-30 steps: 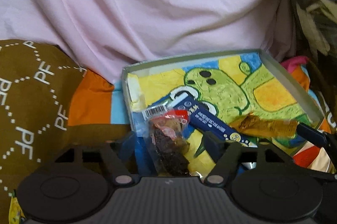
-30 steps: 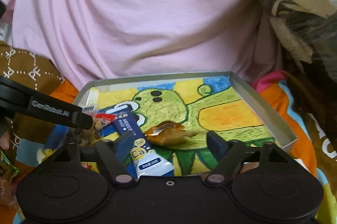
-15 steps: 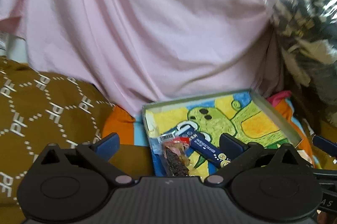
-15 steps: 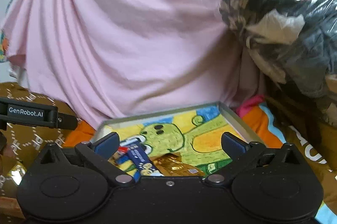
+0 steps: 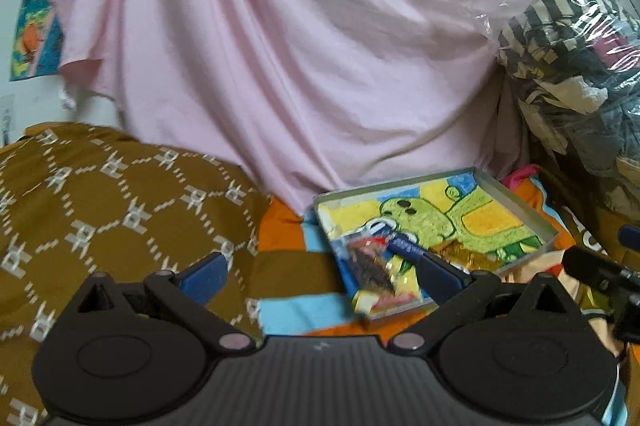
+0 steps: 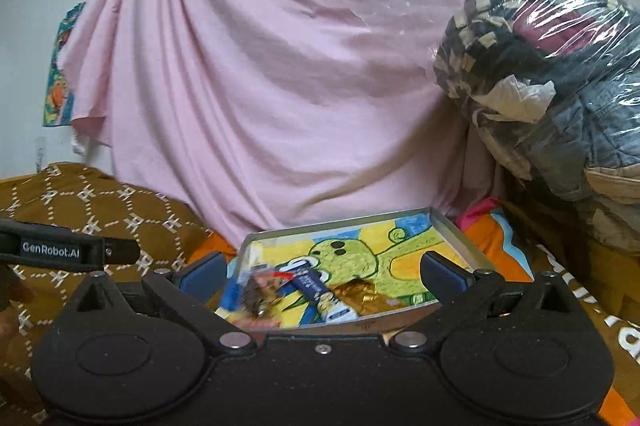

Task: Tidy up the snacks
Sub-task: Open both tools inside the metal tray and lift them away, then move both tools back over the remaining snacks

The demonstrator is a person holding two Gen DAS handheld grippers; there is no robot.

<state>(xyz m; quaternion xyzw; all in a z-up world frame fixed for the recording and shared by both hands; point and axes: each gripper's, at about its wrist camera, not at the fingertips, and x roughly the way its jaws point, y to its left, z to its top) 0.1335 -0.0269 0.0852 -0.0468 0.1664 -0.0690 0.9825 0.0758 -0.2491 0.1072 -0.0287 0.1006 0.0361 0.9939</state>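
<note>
A shallow tray with a green cartoon figure painted inside lies on the bedding. It holds a clear packet of dark snack, a blue packet and a gold wrapper. My left gripper is open and empty, back from the tray's near left corner. In the right wrist view the tray lies straight ahead, holding the clear packet, blue packet and gold wrapper. My right gripper is open wide with nothing in it.
A pink sheet hangs behind the tray. A brown patterned pillow lies to the left, and a plastic bag of clothes bulges at the right. A striped colourful blanket lies under the tray. The other gripper's body shows at the left edge.
Both grippers let go of their snacks, the clear packet and the gold wrapper, opened wide and drew back and upward. The tray now looks smaller and lower in both views.
</note>
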